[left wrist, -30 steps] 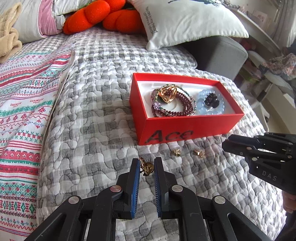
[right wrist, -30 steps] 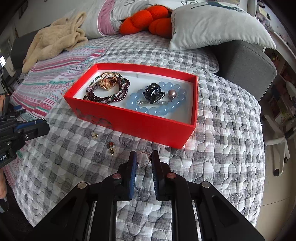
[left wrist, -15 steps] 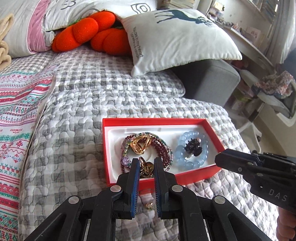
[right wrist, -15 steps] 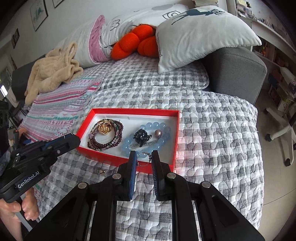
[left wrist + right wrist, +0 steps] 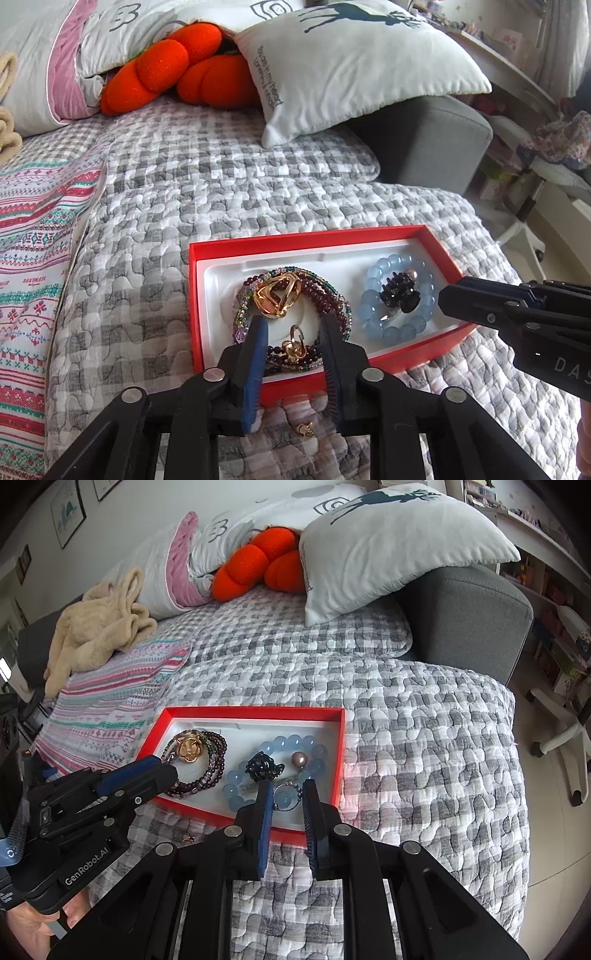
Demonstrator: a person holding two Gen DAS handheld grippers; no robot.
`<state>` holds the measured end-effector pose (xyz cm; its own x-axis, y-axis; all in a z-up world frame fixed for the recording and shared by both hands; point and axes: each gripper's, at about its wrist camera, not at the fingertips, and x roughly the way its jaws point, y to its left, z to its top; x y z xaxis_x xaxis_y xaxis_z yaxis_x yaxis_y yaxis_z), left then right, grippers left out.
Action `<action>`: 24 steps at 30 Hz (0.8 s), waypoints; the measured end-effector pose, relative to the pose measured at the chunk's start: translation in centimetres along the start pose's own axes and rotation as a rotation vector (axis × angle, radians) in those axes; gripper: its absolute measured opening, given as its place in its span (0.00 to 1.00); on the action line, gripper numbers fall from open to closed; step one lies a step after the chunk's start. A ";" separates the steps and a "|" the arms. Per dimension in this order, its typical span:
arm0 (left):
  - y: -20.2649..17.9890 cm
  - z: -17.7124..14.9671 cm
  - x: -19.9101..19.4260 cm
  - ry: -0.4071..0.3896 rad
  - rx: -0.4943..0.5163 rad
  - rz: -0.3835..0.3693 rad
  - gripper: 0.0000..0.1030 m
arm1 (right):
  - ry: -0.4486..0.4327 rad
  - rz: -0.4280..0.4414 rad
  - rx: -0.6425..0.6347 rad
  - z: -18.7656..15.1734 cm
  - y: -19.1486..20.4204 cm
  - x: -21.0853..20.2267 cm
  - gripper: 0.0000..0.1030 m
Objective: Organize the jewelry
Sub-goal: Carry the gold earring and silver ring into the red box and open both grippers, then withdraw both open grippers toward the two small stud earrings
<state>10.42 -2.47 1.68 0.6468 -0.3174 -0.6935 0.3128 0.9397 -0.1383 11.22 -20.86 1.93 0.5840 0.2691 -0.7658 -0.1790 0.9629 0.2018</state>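
Note:
A red box (image 5: 310, 237) (image 5: 338, 760) with a white liner lies on the checked quilt. It holds dark red bead bracelets (image 5: 332, 302), a gold ornament (image 5: 277, 293), a blue bead bracelet (image 5: 373, 306) and a black flower piece (image 5: 400, 293). My left gripper (image 5: 293, 328) is open above the box's near left part; a gold earring (image 5: 293, 345) lies between its fingers on the bracelets. My right gripper (image 5: 287, 794) hangs over the box's near right part with its jaws parted. A thin ring (image 5: 286, 795) sits between them over the blue beads (image 5: 273, 746).
A small gold earring (image 5: 304, 429) (image 5: 188, 837) lies on the quilt in front of the box. White pillows (image 5: 351, 55) and an orange cushion (image 5: 166, 70) lie at the back. A striped blanket (image 5: 33, 236) is on the left. The bed edge drops off at the right.
Both grippers lifted pieces off the quilt and moved forward over the box. The left jaws have opened and the gold earring now lies in the box. The right jaws have widened.

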 end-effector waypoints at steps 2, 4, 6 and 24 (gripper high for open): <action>0.1 -0.1 -0.4 -0.001 0.000 0.007 0.32 | 0.001 0.000 0.004 0.0 -0.2 0.1 0.17; 0.2 -0.2 -0.9 -0.003 0.001 0.015 0.38 | 0.002 0.005 0.009 0.1 -0.3 0.1 0.17; 0.2 -0.3 -1.3 -0.007 0.004 0.029 0.43 | 0.001 0.007 0.010 0.0 -0.3 0.1 0.17; 2.1 -2.4 -2.8 0.044 -0.082 0.152 0.82 | -0.021 -0.012 0.006 -0.7 0.5 -1.8 0.52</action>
<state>7.56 0.71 1.61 0.6509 -0.1667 -0.7407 0.1549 0.9842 -0.0854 9.53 -20.89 2.96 0.6023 0.2578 -0.7555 -0.1674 0.9662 0.1962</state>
